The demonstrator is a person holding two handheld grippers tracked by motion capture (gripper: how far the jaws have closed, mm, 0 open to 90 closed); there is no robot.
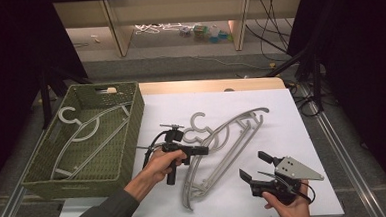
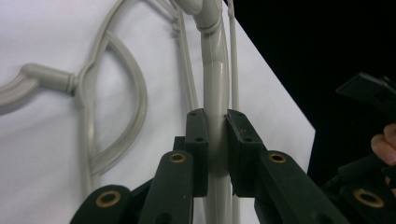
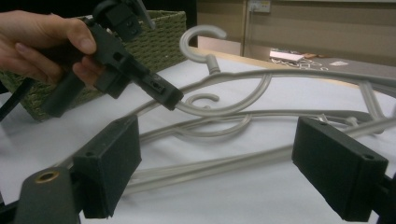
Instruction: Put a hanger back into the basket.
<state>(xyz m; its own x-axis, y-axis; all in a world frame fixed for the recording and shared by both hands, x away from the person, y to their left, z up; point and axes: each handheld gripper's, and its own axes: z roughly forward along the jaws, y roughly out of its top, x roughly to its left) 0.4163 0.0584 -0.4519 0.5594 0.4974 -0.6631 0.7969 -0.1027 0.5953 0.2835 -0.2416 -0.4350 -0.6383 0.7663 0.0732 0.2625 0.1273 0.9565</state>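
On the white table (image 1: 285, 194), left gripper (image 1: 205, 150) clamps a grey hanger (image 1: 232, 136) level; right gripper (image 1: 253, 166) rests wide.

On a white table (image 1: 285, 194) lay two grey hangers (image 1: 223, 147), the left gripper (image 1: 203, 150) clamped on one's arm, the right gripper (image 1: 251, 168) wide-jawed near the front edge, and a green woven basket (image 1: 127, 137) containing another grey hanger (image 1: 82, 137).
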